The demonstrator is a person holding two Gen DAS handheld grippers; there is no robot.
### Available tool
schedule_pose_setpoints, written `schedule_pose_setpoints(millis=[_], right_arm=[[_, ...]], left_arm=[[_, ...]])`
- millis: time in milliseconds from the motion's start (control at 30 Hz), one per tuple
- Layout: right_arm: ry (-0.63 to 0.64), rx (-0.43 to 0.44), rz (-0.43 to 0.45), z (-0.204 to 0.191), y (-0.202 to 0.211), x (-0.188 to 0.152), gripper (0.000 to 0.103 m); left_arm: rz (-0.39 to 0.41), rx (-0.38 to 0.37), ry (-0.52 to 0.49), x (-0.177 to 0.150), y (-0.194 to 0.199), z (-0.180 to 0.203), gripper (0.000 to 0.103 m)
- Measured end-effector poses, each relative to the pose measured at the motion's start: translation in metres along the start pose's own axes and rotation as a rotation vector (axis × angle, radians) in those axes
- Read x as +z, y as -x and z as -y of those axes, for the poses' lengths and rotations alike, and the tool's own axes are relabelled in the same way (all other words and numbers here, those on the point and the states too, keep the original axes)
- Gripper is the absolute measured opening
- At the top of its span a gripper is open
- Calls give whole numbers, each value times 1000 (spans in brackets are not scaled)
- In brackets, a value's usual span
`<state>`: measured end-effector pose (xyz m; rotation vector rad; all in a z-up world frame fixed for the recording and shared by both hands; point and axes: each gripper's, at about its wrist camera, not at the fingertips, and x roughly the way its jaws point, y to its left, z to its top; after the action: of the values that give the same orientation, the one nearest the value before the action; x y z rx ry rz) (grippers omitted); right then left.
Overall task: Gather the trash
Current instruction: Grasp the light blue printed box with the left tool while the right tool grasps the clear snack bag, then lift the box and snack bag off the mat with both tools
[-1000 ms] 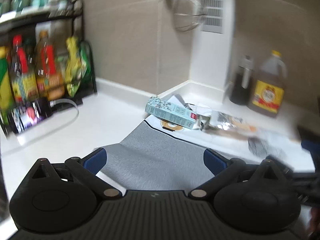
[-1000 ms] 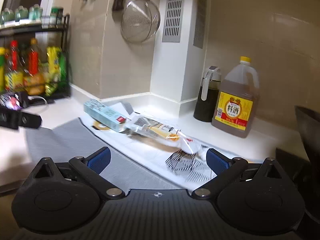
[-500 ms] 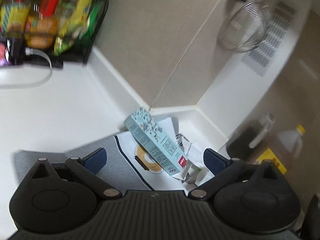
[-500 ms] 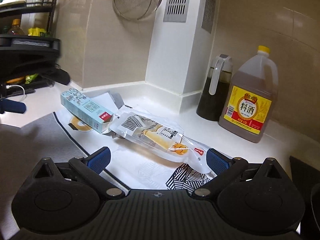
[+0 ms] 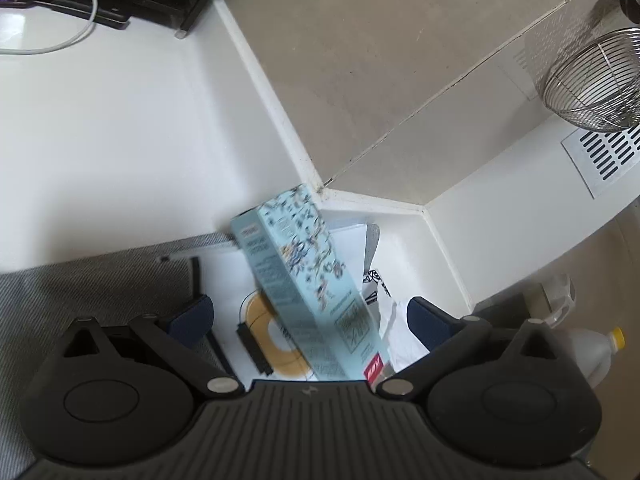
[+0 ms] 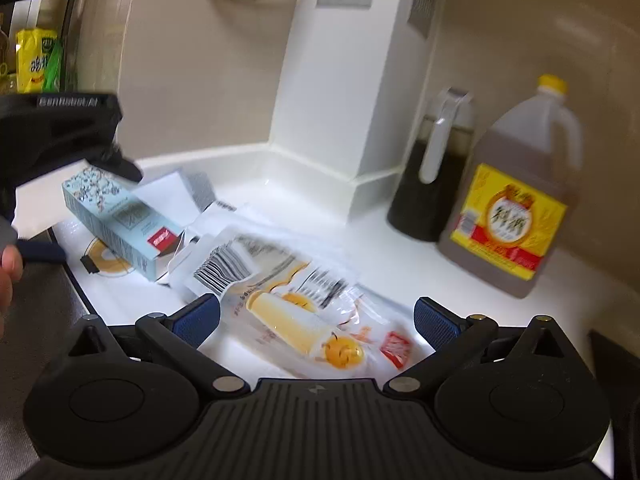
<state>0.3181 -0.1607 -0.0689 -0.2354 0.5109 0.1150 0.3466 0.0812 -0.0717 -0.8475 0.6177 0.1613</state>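
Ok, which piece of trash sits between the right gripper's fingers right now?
The clear plastic snack wrapper with yellow print lies between the open right gripper fingers. The light blue carton lies farther left, under the left gripper.

Behind your work area a large jug of brown liquid (image 6: 516, 200) with a yellow cap and a yellow label stood on the white counter (image 5: 120, 128), just beside a dark bottle with a grey handle (image 6: 432, 168). A wire strainer (image 5: 592, 80) hung on the beige tiled wall (image 5: 380, 60) near a slotted vent (image 5: 604, 152). A white cable (image 5: 72, 28) trailed from the black rack (image 5: 160, 4), where yellow and green packets (image 6: 38, 60) sat.
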Motion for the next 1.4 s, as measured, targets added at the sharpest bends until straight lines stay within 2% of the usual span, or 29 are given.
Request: schedule_pose_setpoints(millis=[133, 167, 200, 233, 300, 333, 400, 500, 600, 767, 867, 1000, 1167, 1267, 1400], right_arm=[[32, 3, -27, -7, -12, -6, 101], [45, -3, -30, -10, -13, -7, 94], [53, -3, -24, -11, -11, -7, 80], [62, -7, -11, -12, -10, -7, 75], [84, -16, 7, -13, -6, -8, 56], [95, -28, 16, -13, -4, -8, 53], [100, -41, 37, -13, 2, -8, 45], [88, -37, 61, -11, 14, -5, 36], [54, -19, 72, -6, 28, -4, 28], [-10, 12, 78, 2, 51, -9, 24], [2, 6, 104, 1, 68, -13, 24], [-14, 12, 135, 2, 93, -20, 23], [-22, 12, 157, 6, 120, -29, 23], [-34, 14, 147, 9, 133, -35, 23], [-51, 32, 121, 13, 145, -45, 23]], left_arm=[[1, 13, 5, 1, -5, 4, 103], [-4, 17, 3, 2, -6, 6, 103], [-10, 19, 1, 2, -6, 6, 100], [-11, 18, 9, 3, -6, 5, 94], [-53, -10, 47, 3, -8, -1, 52], [-77, -34, 76, 3, -9, -7, 52], [-79, -47, 108, 3, -5, -15, 49], [-74, -46, 90, 5, 5, -20, 42], [-68, -44, 63, 8, 18, -24, 39], [-67, -28, 50, 9, 42, -32, 39], [-61, -23, 11, 7, 63, -33, 37], [-49, -44, -42, 0, 93, -36, 31], [-15, -65, -117, -8, 124, -34, 30], [-60, -66, -121, -11, 126, -32, 30], [-118, -29, -200, -23, 126, -28, 31]])
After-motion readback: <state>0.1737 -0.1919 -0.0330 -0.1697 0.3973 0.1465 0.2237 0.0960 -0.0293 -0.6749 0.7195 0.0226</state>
